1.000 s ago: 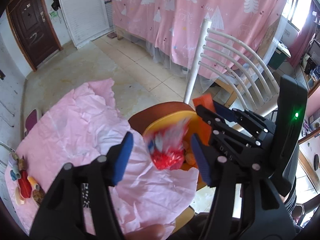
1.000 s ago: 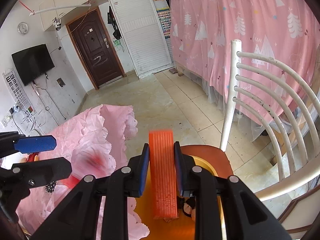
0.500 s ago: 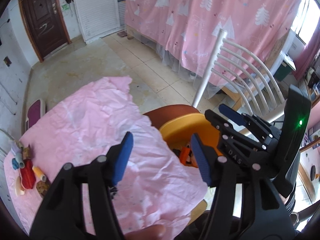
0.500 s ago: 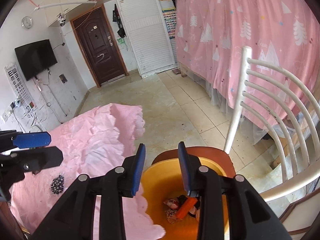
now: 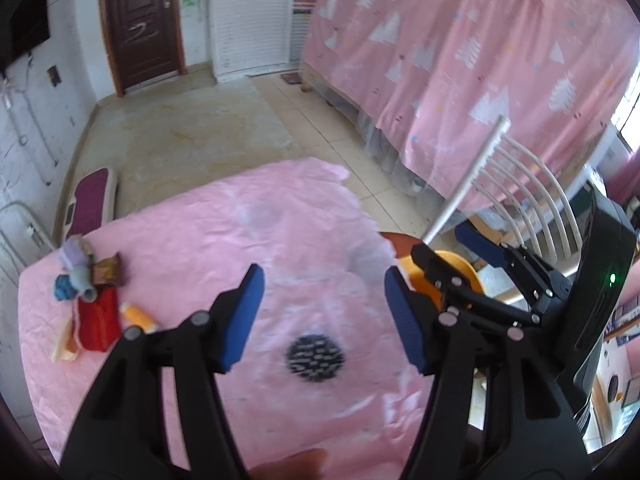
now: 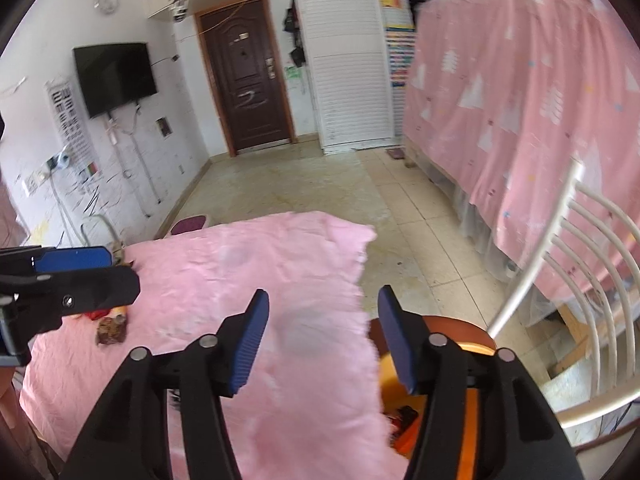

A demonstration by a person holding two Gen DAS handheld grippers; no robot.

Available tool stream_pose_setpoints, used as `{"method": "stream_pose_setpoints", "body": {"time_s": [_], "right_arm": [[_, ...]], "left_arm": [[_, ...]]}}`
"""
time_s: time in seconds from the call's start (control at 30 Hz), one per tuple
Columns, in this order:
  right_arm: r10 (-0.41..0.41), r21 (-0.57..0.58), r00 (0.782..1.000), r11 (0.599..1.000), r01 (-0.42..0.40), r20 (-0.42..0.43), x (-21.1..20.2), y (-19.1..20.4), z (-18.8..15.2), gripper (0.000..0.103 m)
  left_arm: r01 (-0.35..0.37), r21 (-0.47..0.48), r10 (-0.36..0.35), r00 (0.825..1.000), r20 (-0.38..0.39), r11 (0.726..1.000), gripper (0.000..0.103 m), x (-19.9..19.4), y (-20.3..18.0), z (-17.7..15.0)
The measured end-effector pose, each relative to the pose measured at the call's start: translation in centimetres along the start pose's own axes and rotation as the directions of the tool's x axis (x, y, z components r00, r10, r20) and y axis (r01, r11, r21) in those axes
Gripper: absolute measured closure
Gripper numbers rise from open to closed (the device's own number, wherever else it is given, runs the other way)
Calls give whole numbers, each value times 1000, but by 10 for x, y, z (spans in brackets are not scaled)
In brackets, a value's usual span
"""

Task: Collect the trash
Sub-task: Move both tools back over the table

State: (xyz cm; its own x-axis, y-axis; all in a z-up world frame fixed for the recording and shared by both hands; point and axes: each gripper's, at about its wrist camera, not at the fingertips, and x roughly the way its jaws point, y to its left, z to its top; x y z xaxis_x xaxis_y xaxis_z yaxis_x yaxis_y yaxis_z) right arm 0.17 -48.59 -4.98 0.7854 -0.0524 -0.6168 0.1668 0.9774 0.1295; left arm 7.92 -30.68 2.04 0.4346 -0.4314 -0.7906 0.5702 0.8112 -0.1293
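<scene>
While both tools hung above the pink-covered worktop (image 5: pixel 248 240), the left tool (image 5: pixel 322 316) and the right tool (image 6: pixel 322 334) stood with jaws apart, gripping nothing. Trash (image 5: pixel 98 304) lay clustered at the worktop's left edge; the orange bin (image 6: pixel 468 400) sat on the chair (image 6: pixel 560 264).

Trash pile (image 5: pixel 90 300) clustered at pink tablecloth's left edge

a pile of trash (image 5: pixel 90 304) lies on the tablecloth (image 5: pixel 224 240) at the frame's left; a bin (image 6: pixel 472 384) sits on the chair (image 6: pixel 568 264) at lower right, beside the cloth's edge.
</scene>
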Motion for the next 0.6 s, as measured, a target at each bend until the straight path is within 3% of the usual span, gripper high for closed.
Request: {"method": "stream_pose_setpoints", "body": {"time_s": [0.33,0.6], "right_arm": [[64,-133,997,989,-68,-37,29,93,16,51],[110,-209,990,970,-127,-92,56,159,17,50]], "left_arm": [[-44,-124,48,998,35,991,40,-25,85,-10],[-121,-233,129,991,20,965,40,-33,149,-18]]}}
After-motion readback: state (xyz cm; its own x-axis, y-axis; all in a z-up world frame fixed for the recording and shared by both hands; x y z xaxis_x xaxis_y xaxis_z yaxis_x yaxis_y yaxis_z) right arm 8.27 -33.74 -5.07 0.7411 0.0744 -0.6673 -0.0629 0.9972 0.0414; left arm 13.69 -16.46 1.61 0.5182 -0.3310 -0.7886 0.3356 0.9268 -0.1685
